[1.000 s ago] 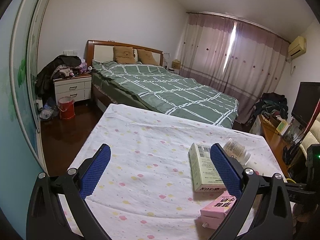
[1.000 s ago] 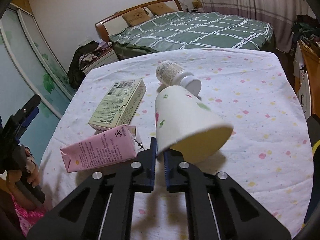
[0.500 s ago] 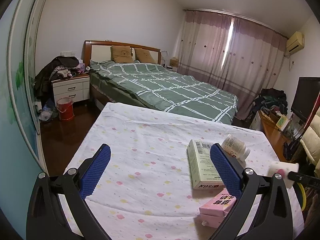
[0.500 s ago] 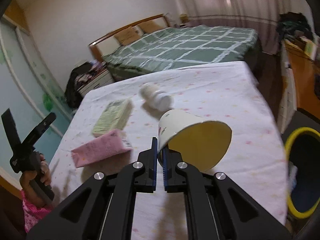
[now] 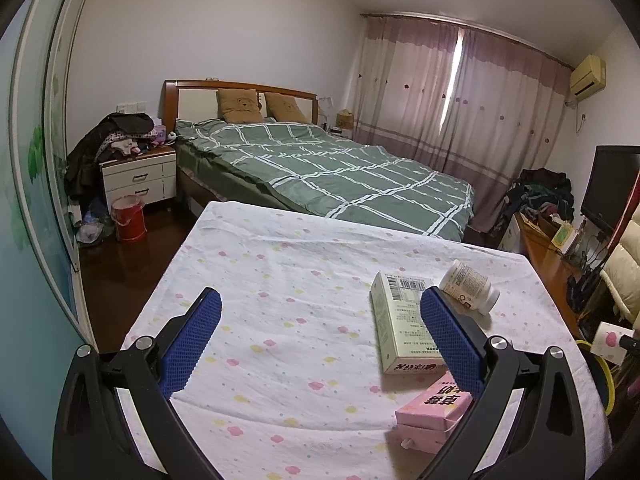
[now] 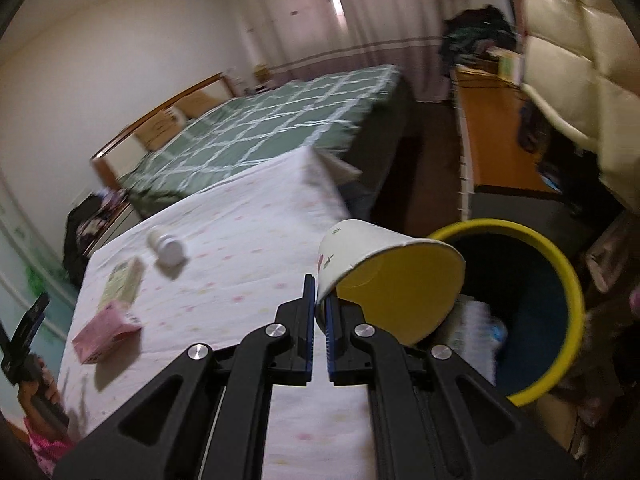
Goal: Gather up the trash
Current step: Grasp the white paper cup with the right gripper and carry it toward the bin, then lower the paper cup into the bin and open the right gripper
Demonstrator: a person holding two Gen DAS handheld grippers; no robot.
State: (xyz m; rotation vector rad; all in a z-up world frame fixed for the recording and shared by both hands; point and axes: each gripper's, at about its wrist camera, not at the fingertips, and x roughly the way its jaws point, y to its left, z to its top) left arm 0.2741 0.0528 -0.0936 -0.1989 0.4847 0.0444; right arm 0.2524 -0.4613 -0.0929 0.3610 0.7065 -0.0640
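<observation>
The right gripper (image 6: 319,312) pinched the paper cup (image 6: 384,276) beside the bin (image 6: 560,280) – left gripper (image 5: 320,344) spread, empty – two cartons (image 5: 400,324) and bottle (image 5: 468,286) remained.

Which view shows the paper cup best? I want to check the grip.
The right wrist view: the paper cup fills the centre, its rim pinched by the right gripper. The left wrist view shows only a sliver of it at the edge.

Home bedroom: dbl bed (image 5: 320,172) w/ green checked duvet, pillows, nightstand (image 5: 138,178) piled w/ clothes, drawn curtains (image 5: 460,92), wall AC unit (image 5: 587,75), TV (image 5: 610,188) on right.
</observation>
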